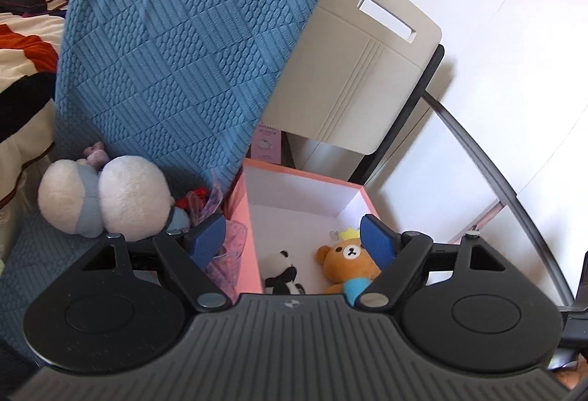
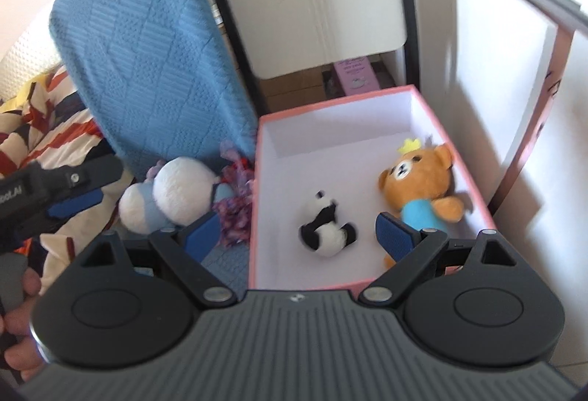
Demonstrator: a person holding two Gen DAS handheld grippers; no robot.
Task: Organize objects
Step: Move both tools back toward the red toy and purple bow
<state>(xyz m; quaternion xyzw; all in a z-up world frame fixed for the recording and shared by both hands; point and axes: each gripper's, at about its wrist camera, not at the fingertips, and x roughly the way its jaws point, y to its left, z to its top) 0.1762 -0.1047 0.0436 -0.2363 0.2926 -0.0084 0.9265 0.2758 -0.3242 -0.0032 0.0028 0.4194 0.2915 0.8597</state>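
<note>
A pink box (image 1: 240,217) (image 2: 367,94) with a white inside stands open on the blue seat. A small panda plush (image 1: 281,272) (image 2: 325,226) and a brown bear plush (image 1: 349,263) (image 2: 422,180) in a blue shirt lie in it. Left of the box rest a white and blue plush (image 1: 106,199) (image 2: 172,193) and a purple frilly thing (image 1: 228,246) (image 2: 235,213). My left gripper (image 1: 294,241) hangs open over the box's left wall, holding nothing. My right gripper (image 2: 297,235) is open above the panda, also holding nothing.
A blue quilted chair back (image 1: 183,52) (image 2: 147,52) rises behind the plush. A white chair back (image 1: 352,70) stands behind the box. A patterned blanket (image 1: 22,33) lies at the left, a white wall at the right. A hand (image 2: 22,291) shows at the lower left.
</note>
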